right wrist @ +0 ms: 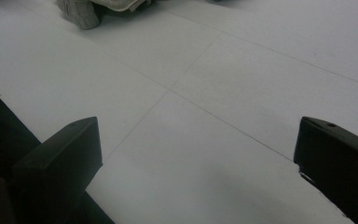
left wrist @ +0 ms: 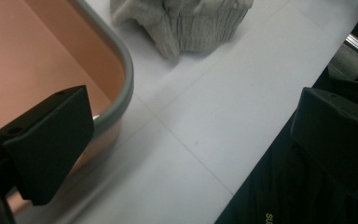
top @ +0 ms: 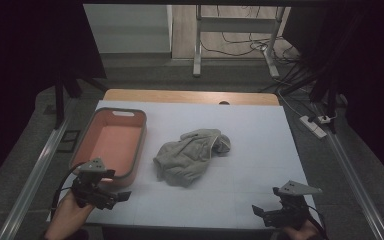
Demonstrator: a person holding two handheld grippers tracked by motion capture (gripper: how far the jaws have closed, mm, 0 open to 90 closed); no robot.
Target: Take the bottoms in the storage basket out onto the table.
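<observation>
Two grippers sit at the worktop's near edge in the high view: left gripper beside the tray, right gripper apart, the grey garment crumpled between them at mid-worktop. Left gripper view: jaws spread, empty, beside the tray's corner. Right gripper view: jaws wide, empty.

garment: soft grey ribbed knit cloth | bin: smooth matt pink plastic, grey rim | table cover: matt white, creased sheet

I see the grey sweater lying crumpled in a heap, just right of the pink bin, not touching it.
</observation>
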